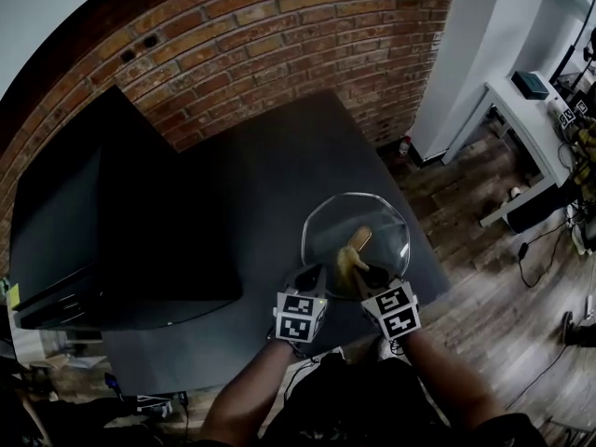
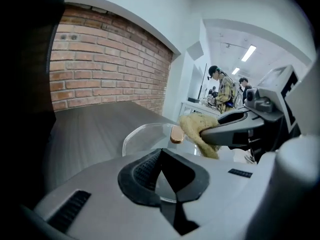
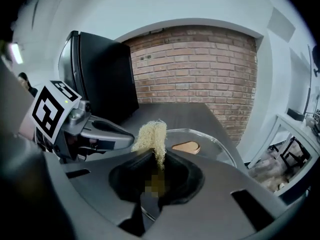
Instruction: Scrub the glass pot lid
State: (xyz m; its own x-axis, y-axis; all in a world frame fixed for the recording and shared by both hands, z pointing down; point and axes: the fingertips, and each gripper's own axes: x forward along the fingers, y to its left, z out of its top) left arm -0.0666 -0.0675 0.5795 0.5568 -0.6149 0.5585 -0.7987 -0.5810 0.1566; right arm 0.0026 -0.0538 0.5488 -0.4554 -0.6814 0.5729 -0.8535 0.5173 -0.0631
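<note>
A round clear glass pot lid [image 1: 328, 229] sits on a dark grey table [image 1: 261, 166], close to the table's near right corner, with its tan wooden knob [image 1: 359, 239] on top at the middle. I cannot tell whether the lid lies flat or is slightly raised at its near edge. The left gripper [image 2: 161, 154] is at the lid's near left rim. Its black ribbed pads [image 2: 142, 170] are pressed together on that rim, and a sliver of glass shows between them. The right gripper [image 3: 155, 156] comes in over the lid's near right side, just beside the left one. Its jaws are pinched on a yellow fibrous scrub pad [image 3: 150, 136], which sticks out past the jaw tips. The pad rests on the glass just on the near side of the knob. From the head view the two marker cubes sit side by side at the lid's near edge, and both forearms reach in from below. To the left of the lid, well apart from it, a large black box [image 1: 102, 222] stands on the table. Beyond the lid a red brick wall [image 1: 279, 35] runs along the table's far edge. To the right of the lid, off the table, a white desk [image 1: 521, 110] stands on the wooden floor [image 1: 466, 194].
</note>
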